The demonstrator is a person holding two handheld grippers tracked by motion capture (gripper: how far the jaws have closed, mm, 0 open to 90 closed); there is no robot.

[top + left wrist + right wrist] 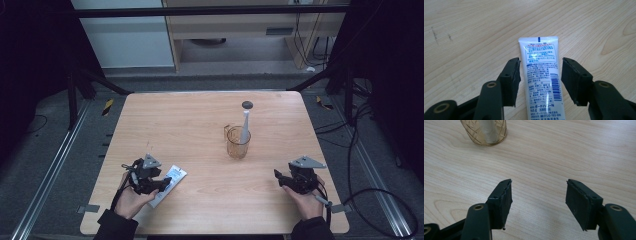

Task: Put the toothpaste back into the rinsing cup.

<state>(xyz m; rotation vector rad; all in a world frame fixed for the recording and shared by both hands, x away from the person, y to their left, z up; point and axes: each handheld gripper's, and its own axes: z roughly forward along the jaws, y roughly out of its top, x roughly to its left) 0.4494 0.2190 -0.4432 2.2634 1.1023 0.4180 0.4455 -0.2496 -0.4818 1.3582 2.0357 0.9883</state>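
The white tube [541, 80] lay flat on the wooden table [200, 125], near the front left corner, and it sat squarely between the pads of the left gripper [540, 82]. Those jaws stood wide, with a visible gap of bare wood on either side of the tube, so nothing was pressing on it; I'd call that a tube resting free, not gripped. In the left gripper view its flat crimped end [538, 39] pointed away from the gripper, and the long axis ran straight along the line of the jaws, printed face up. From the high view the tube [170, 182] slanted, its far end angled up and to the right, roughly toward the amber cup [238, 142] standing in the middle of the table. The cap end was hidden under the hand [131, 200], so I couldn't tell how it was closed.

That cup already held a pale upright stick-like thing with a dark round top [246, 105], possibly a brush, leaning slightly. Over on the right, the right gripper [290, 179] hovered low near the front right edge, well apart from everything, its jaws [539, 202] spread wide over bare wood with nothing between them.

My read: the job looked either just set down or not yet picked up. One item was in the cup; the tube was on the table, outside the cup.
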